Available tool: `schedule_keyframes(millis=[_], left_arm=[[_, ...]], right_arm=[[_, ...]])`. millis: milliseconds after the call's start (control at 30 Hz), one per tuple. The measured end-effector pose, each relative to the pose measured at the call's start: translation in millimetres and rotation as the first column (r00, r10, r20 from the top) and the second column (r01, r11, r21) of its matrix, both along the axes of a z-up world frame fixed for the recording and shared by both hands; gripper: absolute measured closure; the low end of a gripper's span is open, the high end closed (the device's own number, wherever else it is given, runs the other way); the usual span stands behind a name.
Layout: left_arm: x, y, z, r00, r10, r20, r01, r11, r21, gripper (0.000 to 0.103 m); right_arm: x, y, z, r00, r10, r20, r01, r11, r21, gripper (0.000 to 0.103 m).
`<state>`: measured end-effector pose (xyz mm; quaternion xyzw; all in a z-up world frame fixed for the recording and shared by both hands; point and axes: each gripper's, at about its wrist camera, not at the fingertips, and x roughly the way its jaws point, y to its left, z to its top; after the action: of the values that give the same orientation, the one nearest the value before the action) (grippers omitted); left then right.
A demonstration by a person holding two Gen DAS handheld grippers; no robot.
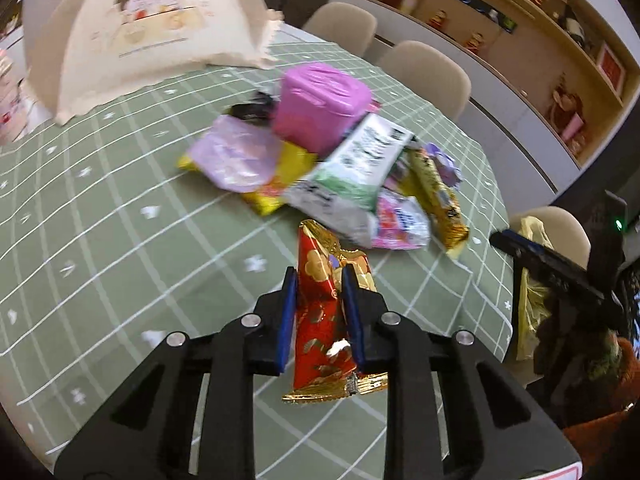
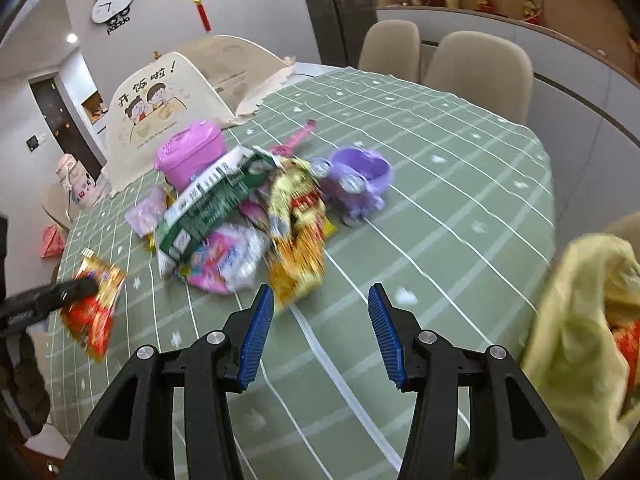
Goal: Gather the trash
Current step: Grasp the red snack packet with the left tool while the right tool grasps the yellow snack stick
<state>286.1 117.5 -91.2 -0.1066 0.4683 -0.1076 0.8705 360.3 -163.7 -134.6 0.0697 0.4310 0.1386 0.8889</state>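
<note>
Wrapper [image 1: 320, 312] between left fingers [image 1: 289, 312]

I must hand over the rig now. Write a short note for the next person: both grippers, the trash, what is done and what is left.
Left gripper: shut on the red and gold wrapper, lifted off the table.
Right gripper: open, empty, near the pile.
Yellow bag: at the table's right edge, something red already inside.
Left: drop this wrapper in the bag, then clear the wrapper pile.

Red-gold wrapper [image 1: 322, 320] held upright off the table, crumpled wrapper pile [image 1: 352, 184] beyond, yellow bag [image 2: 580, 340] open
</note>
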Motion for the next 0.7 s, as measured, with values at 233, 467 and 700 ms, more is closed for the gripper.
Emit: schedule_keyframes(millis=[233, 467, 700], left_arm=[[-9, 25, 3, 1.000, 0.028, -0.001, -0.028, 0.999, 0.022, 0.081], [-7, 33, 3, 1.000, 0.007, -0.001, -0.007, 1.000, 0.023, 0.081], [5, 31, -10, 1.000, -0.009, -0.029, 0.009, 1.000, 0.005, 0.076]], right_arm=[[59, 28, -20, 0.997, -0.035, -0.075, 0.038, 0.999, 0.036, 0.056], [50, 40, -34, 0.991, -0.006, -0.137, 0.008, 1.000, 0.013, 0.065], [1, 39, -30, 0.989, 0.027, -0.148, -0.029, 1.000, -0.009, 0.068]])
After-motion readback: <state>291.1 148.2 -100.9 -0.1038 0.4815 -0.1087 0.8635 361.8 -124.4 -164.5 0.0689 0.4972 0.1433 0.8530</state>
